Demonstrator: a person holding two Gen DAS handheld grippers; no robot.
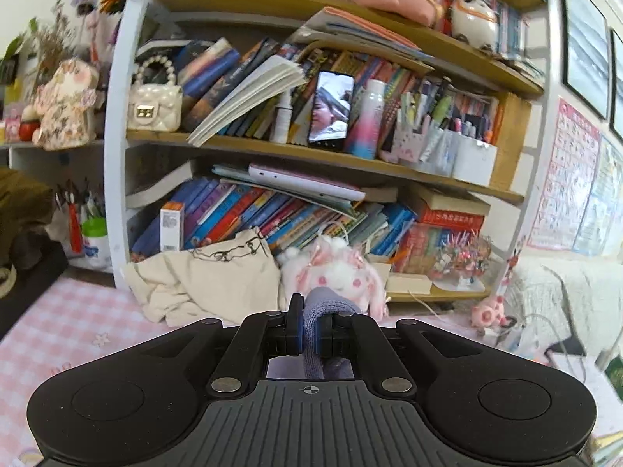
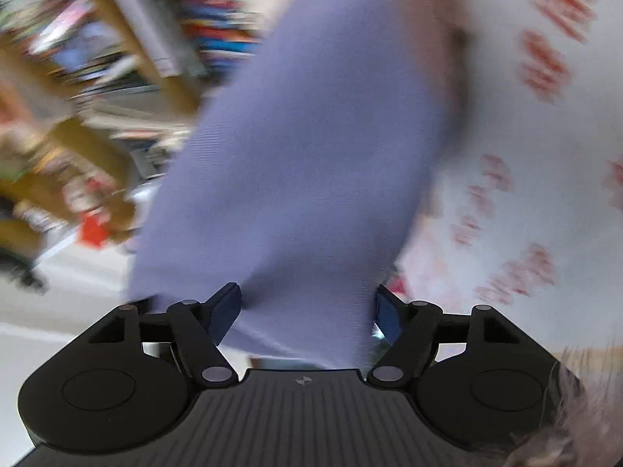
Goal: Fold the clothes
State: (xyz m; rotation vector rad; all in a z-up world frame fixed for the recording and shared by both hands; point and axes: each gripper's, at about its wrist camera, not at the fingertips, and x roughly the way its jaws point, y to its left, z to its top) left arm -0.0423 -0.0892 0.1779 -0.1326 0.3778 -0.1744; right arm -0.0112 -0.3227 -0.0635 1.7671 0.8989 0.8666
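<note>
My left gripper (image 1: 310, 329) clamped on purple cloth (image 1: 313, 342). My right gripper (image 2: 307, 313) spread apart, cloth hanging between fingers; view blurred.

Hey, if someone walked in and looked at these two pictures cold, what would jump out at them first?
Probably the lavender knit garment, which fills the middle of the right wrist view and runs down between the open right tool. In the left wrist view, the left tool is pinched shut on a fold of that same fabric. Behind it, the crammed bookshelf draws the eye, with a lit phone propped on its middle shelf.
</note>
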